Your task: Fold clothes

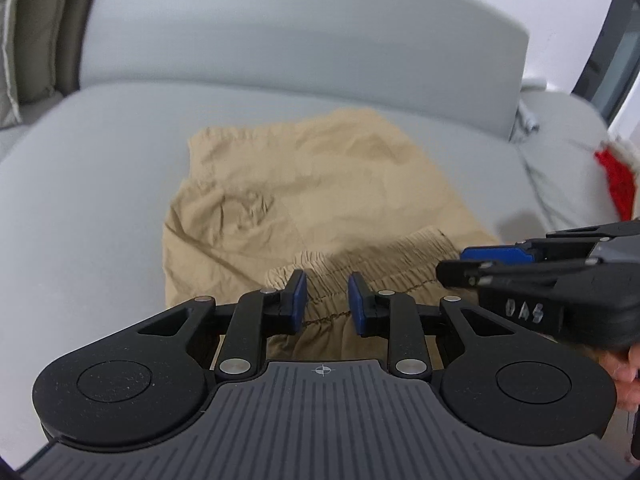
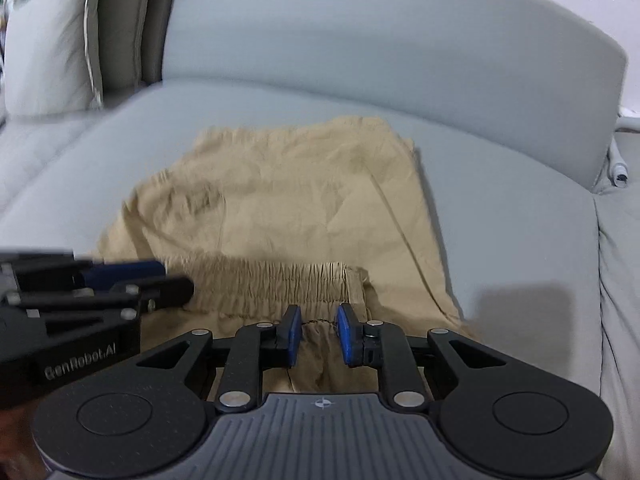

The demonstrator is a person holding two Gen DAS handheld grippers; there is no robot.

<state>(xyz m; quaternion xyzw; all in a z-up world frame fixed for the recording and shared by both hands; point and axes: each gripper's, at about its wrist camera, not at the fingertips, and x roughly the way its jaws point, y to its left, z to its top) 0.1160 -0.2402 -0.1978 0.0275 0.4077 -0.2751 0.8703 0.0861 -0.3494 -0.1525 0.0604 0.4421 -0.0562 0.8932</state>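
Observation:
Tan shorts (image 1: 312, 184) lie folded on a grey sofa seat (image 1: 88, 200), the gathered elastic waistband (image 1: 360, 264) nearest me. My left gripper (image 1: 327, 304) is open, its blue pads either side of the waistband's near edge. My right gripper (image 2: 318, 334) is open too, over the waistband (image 2: 272, 280) near its right end. Each gripper shows in the other's view: the right one (image 1: 472, 264) comes in from the right, the left one (image 2: 160, 280) from the left. The shorts also show in the right wrist view (image 2: 288, 200).
The grey sofa backrest (image 1: 300, 32) stands behind the shorts. A pale cushion (image 2: 48, 40) leans at the back left. A red and white knitted item (image 1: 616, 176) lies at the right edge. A white cable (image 2: 618, 168) rests by the right seat cushion.

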